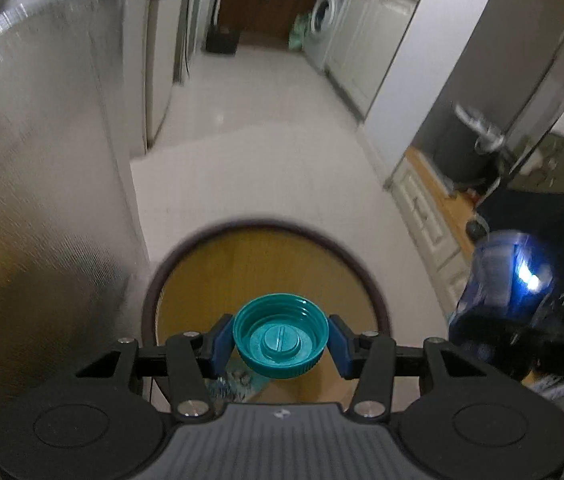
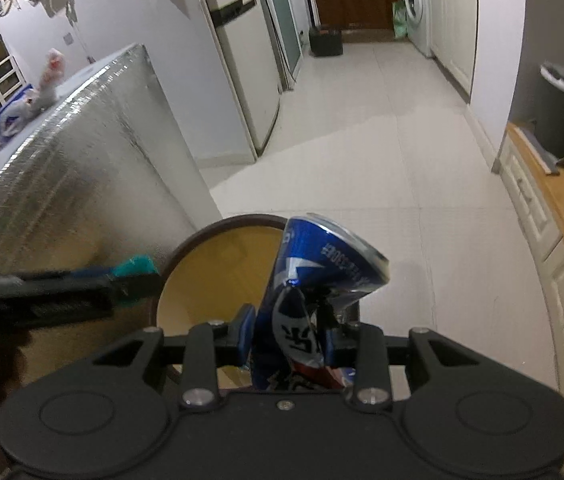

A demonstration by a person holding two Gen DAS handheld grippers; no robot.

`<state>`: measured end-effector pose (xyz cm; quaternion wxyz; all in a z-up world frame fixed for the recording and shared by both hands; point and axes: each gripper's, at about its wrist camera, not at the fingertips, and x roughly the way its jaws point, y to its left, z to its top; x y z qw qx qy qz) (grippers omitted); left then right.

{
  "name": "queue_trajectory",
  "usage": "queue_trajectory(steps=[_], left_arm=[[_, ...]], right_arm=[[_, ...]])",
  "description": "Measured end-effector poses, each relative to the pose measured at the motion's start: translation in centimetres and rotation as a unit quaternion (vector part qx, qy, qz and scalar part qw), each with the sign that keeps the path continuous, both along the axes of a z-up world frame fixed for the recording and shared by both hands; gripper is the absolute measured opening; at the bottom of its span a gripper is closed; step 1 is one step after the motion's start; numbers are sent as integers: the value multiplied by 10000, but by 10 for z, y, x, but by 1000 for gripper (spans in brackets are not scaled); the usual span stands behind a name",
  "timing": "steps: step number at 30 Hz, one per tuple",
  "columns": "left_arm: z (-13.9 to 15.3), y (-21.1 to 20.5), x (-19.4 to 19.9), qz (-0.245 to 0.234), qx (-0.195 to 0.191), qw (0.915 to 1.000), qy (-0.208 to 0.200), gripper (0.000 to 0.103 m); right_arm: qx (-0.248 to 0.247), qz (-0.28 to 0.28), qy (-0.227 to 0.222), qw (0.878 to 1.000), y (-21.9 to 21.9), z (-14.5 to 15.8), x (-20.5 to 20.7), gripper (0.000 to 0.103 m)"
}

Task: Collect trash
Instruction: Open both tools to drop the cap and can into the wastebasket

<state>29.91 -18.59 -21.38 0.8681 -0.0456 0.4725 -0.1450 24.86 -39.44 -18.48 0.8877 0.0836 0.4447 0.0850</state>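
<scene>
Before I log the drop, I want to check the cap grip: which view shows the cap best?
The left wrist view: the cap sits centred and sharp, open side up, between the left gripper's blue pads over the bin. The right wrist view shows only a blurred teal sliver of it from the side, beside the bin's rim.

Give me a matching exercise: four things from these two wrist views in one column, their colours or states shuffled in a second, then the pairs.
Things:
1. bottle cap
2. can
3. bin
4. washing machine

States:
A. crushed, blue, in the right gripper
B. white, far down the hallway
C. teal, open side up, in the left gripper
D. round, dark rim, yellow inside, below both grippers

Pairs: 1-C, 2-A, 3-D, 4-B
</scene>
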Motion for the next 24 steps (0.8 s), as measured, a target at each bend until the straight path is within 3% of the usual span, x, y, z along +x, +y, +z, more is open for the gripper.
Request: queue_trajectory(steps=[5, 12, 17, 24], left_arm=[[-47, -7, 16, -220, 60, 9985, 491, 50], [-89, -16, 27, -648, 124, 9934, 943, 51], [-102, -23, 30, -964, -1, 9882, 1187, 50], [-110, -23, 35, -1001, -114, 9860, 1328, 50]], right_arm=[[114, 5, 148, 9998, 4, -17, 32, 34], [-49, 539, 499, 9973, 40, -50, 84, 34], [70, 635, 836, 9945, 64, -81, 115, 34], [486, 638, 1151, 9901, 89, -116, 142, 35]])
